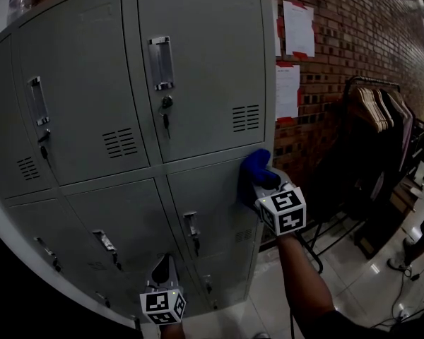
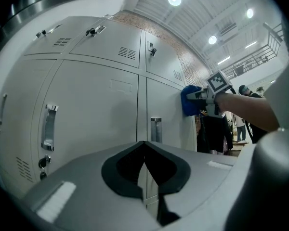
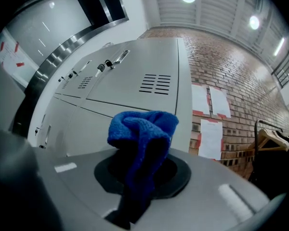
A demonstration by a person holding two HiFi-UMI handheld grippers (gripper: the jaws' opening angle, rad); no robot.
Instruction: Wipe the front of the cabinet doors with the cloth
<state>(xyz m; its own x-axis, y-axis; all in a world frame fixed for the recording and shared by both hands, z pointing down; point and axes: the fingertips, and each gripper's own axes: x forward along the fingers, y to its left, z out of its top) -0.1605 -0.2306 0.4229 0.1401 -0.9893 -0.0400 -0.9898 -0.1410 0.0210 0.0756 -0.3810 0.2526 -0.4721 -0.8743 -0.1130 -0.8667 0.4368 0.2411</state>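
A grey metal cabinet with several locker doors fills the head view. My right gripper is shut on a bunched blue cloth, which is pressed against the right edge of the cabinet, at the seam between the upper and lower right doors. The right gripper view shows the blue cloth sticking up between the jaws, with the vented door just beyond it. My left gripper hangs low in front of the bottom doors, shut with nothing in it; its jaws meet in the left gripper view, where the cloth shows at far right.
To the right of the cabinet is a brick wall with paper sheets pinned on it. A clothes rack with hangers and dark garments stands further right. Below lies a glossy tiled floor with cables.
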